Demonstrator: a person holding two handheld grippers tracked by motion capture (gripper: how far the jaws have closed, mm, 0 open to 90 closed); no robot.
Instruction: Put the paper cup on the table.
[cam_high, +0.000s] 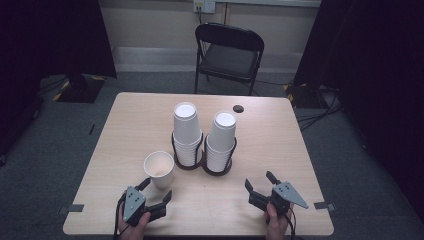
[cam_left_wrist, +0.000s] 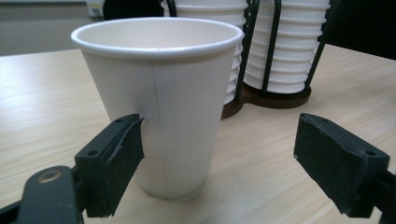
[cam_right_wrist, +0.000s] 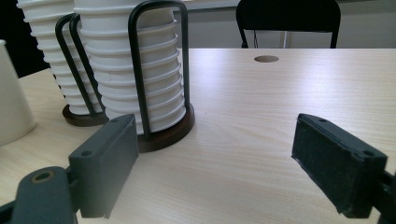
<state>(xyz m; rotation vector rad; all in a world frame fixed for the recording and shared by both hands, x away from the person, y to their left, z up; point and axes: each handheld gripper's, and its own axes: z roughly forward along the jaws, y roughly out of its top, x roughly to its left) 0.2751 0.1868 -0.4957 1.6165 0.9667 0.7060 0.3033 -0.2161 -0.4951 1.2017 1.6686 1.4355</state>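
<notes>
A single white paper cup (cam_high: 160, 169) stands upright on the table, mouth up, in front of the two cup stacks. My left gripper (cam_high: 157, 189) is open just behind it. In the left gripper view the cup (cam_left_wrist: 163, 102) sits between the jaws. The left pad (cam_left_wrist: 119, 158) is at its side, perhaps touching, and the right pad (cam_left_wrist: 336, 158) stands well apart from it. My right gripper (cam_high: 259, 181) is open near the front right of the table, with nothing between its jaws. It faces the nearer stack (cam_right_wrist: 135, 70).
Two tall stacks of white cups (cam_high: 186, 132) (cam_high: 221, 140) sit in black wire holders on dark round bases at mid-table. The light wooden table (cam_high: 280, 135) has a small dark hole (cam_high: 238, 108) near its far edge. A black folding chair (cam_high: 227, 55) stands beyond.
</notes>
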